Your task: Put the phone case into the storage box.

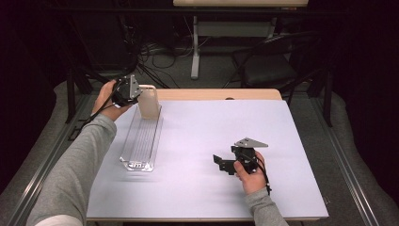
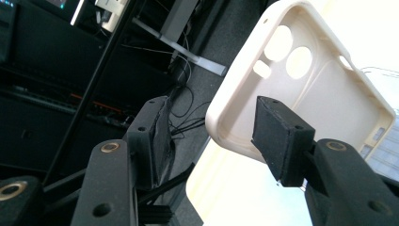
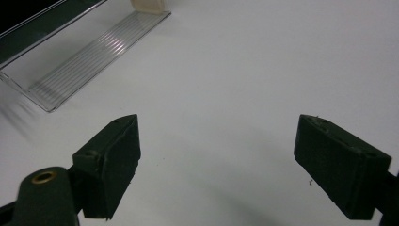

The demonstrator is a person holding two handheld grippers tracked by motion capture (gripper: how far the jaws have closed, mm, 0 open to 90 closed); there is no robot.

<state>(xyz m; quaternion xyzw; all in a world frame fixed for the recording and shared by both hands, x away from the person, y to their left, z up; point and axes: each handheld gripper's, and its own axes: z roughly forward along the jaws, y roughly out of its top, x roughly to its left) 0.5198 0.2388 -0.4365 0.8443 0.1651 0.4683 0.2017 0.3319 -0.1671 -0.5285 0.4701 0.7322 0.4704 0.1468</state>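
Holding your left gripper (image 1: 133,92) up at the far left of the table (image 1: 202,141), at about eleven o'clock from its centre, you have its jaws standing parted beside a cream phone case (image 1: 149,101). That case stands upright at the far end of a clear ribbed tray (image 1: 141,141), which runs lengthwise along the left side of the white tabletop. In the left gripper view the phone case (image 2: 301,89) shows its hollow inner side, with the round camera cut-outs near its upper edge. One pad (image 2: 282,139) sits against the case's lower rim, and the other pad (image 2: 150,136) stands well apart from it, so the jaws are released and nothing is clamped; whether that near pad really touches the rim is hard to judge from this angle.

Your right gripper (image 1: 221,162) rests low over the table at about four o'clock from the centre, well apart from the tray, pointing toward nine o'clock. In the right gripper view its jaws stand spread wide over bare tabletop, grasping nothing, with the tray (image 3: 89,59) lying at about eleven o'clock and the foot of the phone case (image 3: 149,5) at the tray's far end.
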